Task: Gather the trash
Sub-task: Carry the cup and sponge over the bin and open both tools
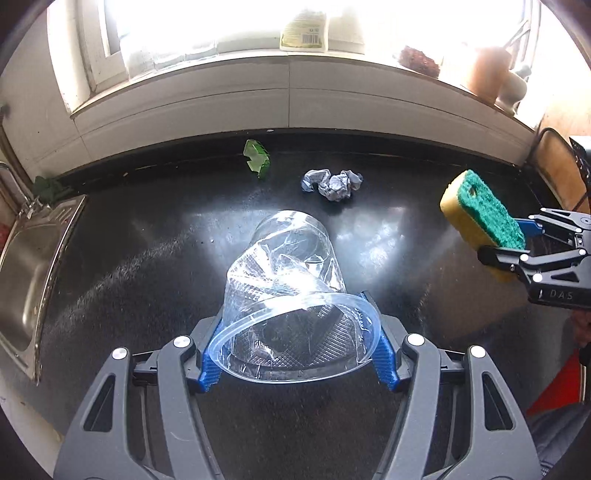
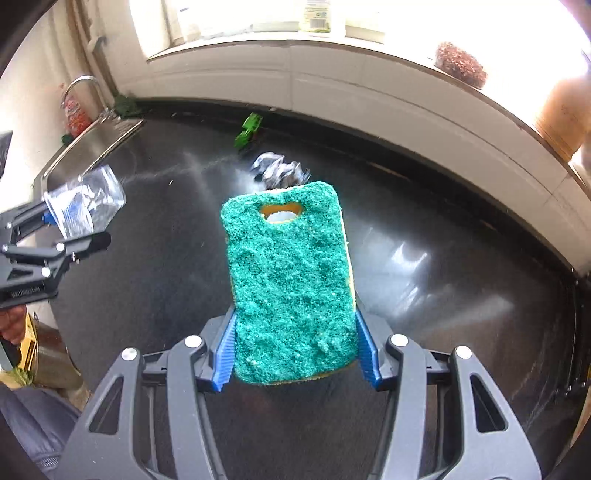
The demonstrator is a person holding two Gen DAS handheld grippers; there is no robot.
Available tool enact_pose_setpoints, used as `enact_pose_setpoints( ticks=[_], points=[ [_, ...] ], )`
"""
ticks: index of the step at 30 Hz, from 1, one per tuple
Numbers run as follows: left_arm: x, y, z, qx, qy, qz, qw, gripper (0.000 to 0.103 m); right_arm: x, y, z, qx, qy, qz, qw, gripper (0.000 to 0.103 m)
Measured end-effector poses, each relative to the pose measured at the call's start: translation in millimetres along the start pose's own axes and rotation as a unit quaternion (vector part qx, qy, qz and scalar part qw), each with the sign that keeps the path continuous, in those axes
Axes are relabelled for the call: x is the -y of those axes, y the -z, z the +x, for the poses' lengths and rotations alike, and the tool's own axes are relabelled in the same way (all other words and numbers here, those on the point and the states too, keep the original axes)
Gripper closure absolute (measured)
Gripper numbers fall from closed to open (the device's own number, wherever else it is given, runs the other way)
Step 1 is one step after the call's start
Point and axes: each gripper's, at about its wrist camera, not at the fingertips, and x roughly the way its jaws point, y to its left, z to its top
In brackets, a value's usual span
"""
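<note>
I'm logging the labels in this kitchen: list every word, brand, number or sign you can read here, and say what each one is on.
"DAS": on the dark body of the right gripper, seen from the left wrist camera.
Barcode and print on the pale package on the windowsill: too washed out to read.
Print on the red item beside the tap: too blurred to read.
Raised lettering on the left gripper body: too blurred to read.

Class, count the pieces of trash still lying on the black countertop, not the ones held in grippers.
2: a green wrapper near the back wall and crumpled paper just right of it, nearer the middle. More may lie outside both views.
</note>
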Motion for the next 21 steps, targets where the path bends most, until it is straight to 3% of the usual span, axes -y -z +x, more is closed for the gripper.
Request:
enact_pose_setpoints(
  ticks=[6, 12, 17, 21],
  points=[
    [7.8, 13.7, -17.2, 0.002, -0.008, -0.003, 1.0, 0.04, -7.4, 8.3, -5.2, 0.006, -0.003, -0.001, 1.0, 0.049],
    [-6.2, 19.1, -36.8, 0.018, -0.028, -0.029, 0.999, 0.04, -29.2, -8.8, -5.5, 0.02, -0.012, -0.024, 0.999, 0.049],
    [-45.0, 43.0, -73.0, 0.04, -0.067, -0.083, 0.9935, 0.04, -86.6, -39.2, -2.2, 0.032, -0.057, -0.08, 0.995, 0.049],
    [-93.3, 92.2, -109.3, 0.042, -0.123, -0.149, 0.9802, 0.04, -170.3, -59.1, 1.6, 0.037, -0.123, -0.149, 0.98, 0.049]
  ],
)
